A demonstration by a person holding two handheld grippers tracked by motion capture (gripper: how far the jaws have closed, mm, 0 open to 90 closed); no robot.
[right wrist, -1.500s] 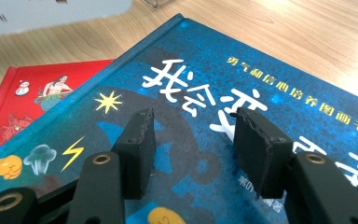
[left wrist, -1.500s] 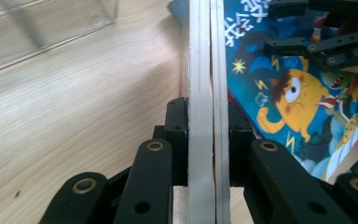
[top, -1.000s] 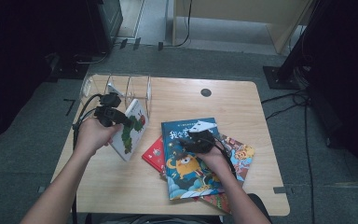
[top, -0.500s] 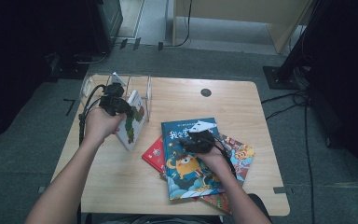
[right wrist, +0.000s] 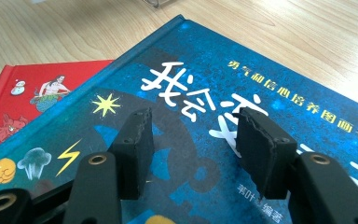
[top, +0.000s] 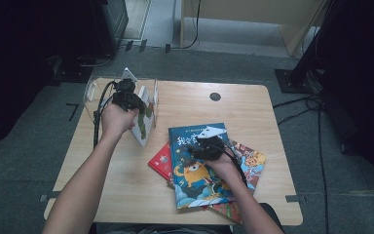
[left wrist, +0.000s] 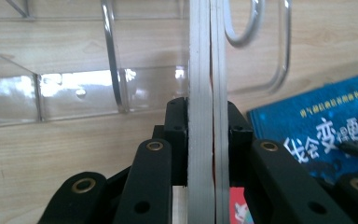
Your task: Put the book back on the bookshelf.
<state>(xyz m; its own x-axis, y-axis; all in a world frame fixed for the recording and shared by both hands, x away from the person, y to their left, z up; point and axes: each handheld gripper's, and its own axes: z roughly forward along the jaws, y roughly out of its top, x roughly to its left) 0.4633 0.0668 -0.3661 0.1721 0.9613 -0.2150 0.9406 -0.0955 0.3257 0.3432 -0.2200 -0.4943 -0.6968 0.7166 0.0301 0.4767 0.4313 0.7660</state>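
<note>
The left gripper [top: 126, 96], jaws pinching a thin book [top: 143, 117], has carried it up to the clear rack [top: 91, 91], ready to slot in.

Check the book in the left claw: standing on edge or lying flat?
On edge. The book stands upright, pinched in the left claw by the clear rack, above the table.

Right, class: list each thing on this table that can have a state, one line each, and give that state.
Left tongs: shut on the thin book.
Thin book: closed, upright on its edge, at the clear rack.
Clear rack: standing on the table.
Right tongs: open, over the blue book.
Blue book: closed, flat, top of the pile.
Red book: closed, flat, partly covered by the blue book.
</note>
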